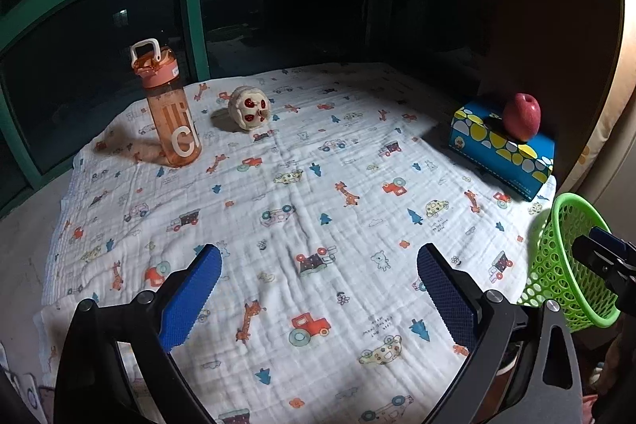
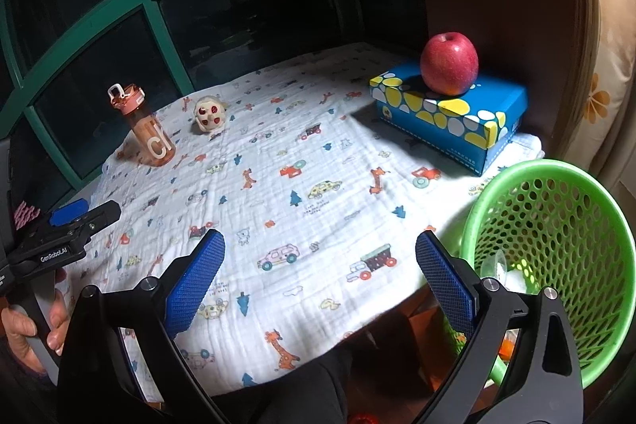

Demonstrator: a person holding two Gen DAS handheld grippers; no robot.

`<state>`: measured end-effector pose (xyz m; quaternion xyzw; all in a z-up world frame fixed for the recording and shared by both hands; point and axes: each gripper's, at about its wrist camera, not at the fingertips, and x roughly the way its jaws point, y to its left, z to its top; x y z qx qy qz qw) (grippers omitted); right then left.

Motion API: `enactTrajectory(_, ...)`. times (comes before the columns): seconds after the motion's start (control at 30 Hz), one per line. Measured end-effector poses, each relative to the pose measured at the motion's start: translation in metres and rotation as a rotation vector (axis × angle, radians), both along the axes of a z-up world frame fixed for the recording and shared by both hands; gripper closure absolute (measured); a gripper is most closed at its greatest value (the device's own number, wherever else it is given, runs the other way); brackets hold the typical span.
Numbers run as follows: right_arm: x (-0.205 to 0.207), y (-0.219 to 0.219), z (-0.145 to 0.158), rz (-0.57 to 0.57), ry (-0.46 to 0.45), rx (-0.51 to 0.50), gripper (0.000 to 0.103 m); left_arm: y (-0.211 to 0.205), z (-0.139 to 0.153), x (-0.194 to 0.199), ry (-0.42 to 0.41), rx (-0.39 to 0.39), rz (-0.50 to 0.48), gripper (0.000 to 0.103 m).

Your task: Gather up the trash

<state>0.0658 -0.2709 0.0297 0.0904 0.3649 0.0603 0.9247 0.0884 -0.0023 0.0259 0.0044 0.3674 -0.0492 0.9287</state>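
A green perforated basket point(image 2: 556, 257) stands at the table's near right edge, with crumpled clear and white trash point(image 2: 505, 271) inside; it also shows in the left wrist view point(image 1: 564, 261). My left gripper point(image 1: 318, 289) is open and empty, above the near middle of the patterned cloth point(image 1: 278, 193). My right gripper point(image 2: 320, 281) is open and empty, over the near edge of the cloth point(image 2: 278, 185), its right finger beside the basket's rim. Each gripper shows in the other's view, the left gripper at the left edge point(image 2: 75, 217), the right gripper beyond the basket point(image 1: 608, 257).
An orange water bottle point(image 1: 169, 114) stands at the far left, a round cream toy with red spots point(image 1: 250, 108) beside it. A red apple point(image 2: 449, 63) sits on a blue spotted box point(image 2: 449, 114) at the far right. Dark green-framed windows point(image 1: 190, 14) lie behind.
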Motion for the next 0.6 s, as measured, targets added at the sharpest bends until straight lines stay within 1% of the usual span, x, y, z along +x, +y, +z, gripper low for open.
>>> enactTrajectory(0.17, 0.002, 0.008, 0.0, -0.003, -0.007, 0.001, 0.007, 0.01, 0.004, -0.004, -0.015, -0.012, 0.03, 0.007)
enactTrajectory(0.33, 0.002, 0.015, -0.002, 0.001, -0.008, -0.024, 0.006, 0.012, 0.006, -0.008, -0.031, 0.006, 0.051, 0.007)
enactTrajectory(0.43, 0.003, 0.018, -0.004, 0.009, -0.001, -0.018, 0.006, 0.015, 0.005, -0.009, -0.029, 0.005, 0.06, 0.007)
enactTrajectory(0.6, 0.004, 0.024, -0.004, 0.023, 0.0, -0.017, 0.006, 0.016, 0.007, -0.013, -0.043, 0.027, 0.077, 0.007)
